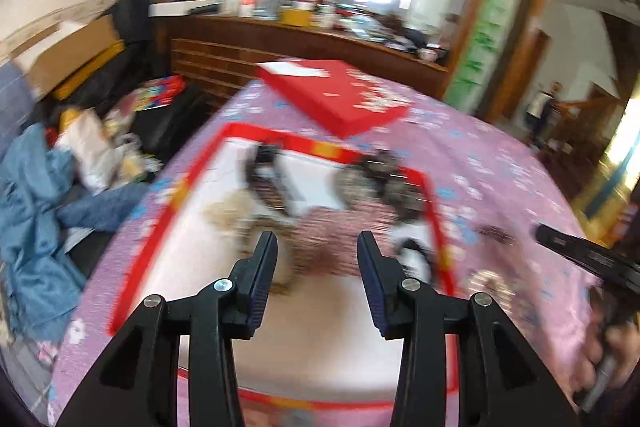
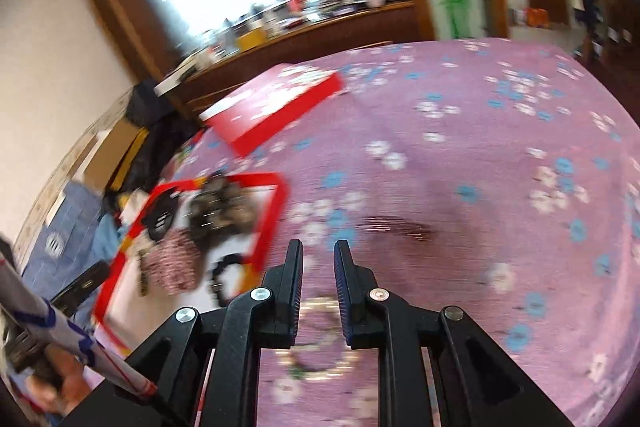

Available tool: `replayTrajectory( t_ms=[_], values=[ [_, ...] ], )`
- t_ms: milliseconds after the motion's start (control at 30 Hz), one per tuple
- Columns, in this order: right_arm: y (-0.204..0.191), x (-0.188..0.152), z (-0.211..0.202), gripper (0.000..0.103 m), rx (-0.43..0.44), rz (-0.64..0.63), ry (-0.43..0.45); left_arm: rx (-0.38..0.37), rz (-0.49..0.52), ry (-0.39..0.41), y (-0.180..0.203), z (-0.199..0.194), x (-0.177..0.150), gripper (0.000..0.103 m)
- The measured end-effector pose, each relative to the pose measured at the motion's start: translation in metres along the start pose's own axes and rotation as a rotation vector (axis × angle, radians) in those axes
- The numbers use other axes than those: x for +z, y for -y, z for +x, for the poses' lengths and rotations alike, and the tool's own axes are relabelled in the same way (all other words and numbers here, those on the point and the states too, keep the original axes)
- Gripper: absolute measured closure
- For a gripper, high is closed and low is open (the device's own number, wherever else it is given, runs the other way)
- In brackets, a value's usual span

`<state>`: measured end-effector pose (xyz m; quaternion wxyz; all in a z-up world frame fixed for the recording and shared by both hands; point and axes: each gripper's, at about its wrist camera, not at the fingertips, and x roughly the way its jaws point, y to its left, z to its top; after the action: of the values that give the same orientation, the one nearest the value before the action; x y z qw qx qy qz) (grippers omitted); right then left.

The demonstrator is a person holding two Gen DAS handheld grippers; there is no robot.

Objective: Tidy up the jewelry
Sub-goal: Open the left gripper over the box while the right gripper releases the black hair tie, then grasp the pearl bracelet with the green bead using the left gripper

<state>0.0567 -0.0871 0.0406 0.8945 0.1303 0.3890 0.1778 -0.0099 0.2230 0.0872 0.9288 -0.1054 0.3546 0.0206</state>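
Observation:
Both views are motion-blurred. A white box with a red rim [image 1: 132,259] lies on the purple flowered cloth [image 1: 500,163] and holds several hair accessories: a dark one [image 1: 266,179], a brown mottled scrunchie [image 1: 384,179], a pink patterned one [image 1: 332,239] and a black-and-white one [image 1: 416,255]. My left gripper [image 1: 317,247] is open and empty above the box's middle. My right gripper [image 2: 318,255] is open and empty over a pale beaded bracelet [image 2: 320,339] on the cloth. A dark red accessory [image 2: 396,227] lies just beyond it. The box also shows in the right wrist view [image 2: 272,223].
The red box lid [image 1: 340,95] lies on the cloth behind the box. A wooden shelf [image 1: 304,39] with clutter runs under a mirror at the back. Clothes and boxes [image 1: 40,195] pile up at the left. The right gripper's body [image 1: 588,255] shows at the right edge.

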Motion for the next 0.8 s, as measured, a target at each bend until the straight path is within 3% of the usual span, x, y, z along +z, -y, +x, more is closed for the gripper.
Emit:
replayTrajectory(
  t_ms=[200,300,533,800],
  values=[
    [0.053,-0.007,0.005,0.086,-0.060,0.108,0.019,-0.129,0.131,-0.113,0.069,0.013,-0.008,0.063],
    [0.073,-0.012,0.011,0.086,-0.073,0.150,0.015,-0.170,0.195,-0.205,0.106,0.035,-0.014,0.071],
    [0.088,-0.013,0.011,0.086,-0.007,0.213,0.001,-0.108,0.306,-0.343,0.165,0.097,-0.016,0.081],
    [0.090,-0.011,0.004,0.086,0.029,0.236,0.025,-0.079,0.368,-0.376,0.181,0.122,-0.022,0.081]
  ],
)
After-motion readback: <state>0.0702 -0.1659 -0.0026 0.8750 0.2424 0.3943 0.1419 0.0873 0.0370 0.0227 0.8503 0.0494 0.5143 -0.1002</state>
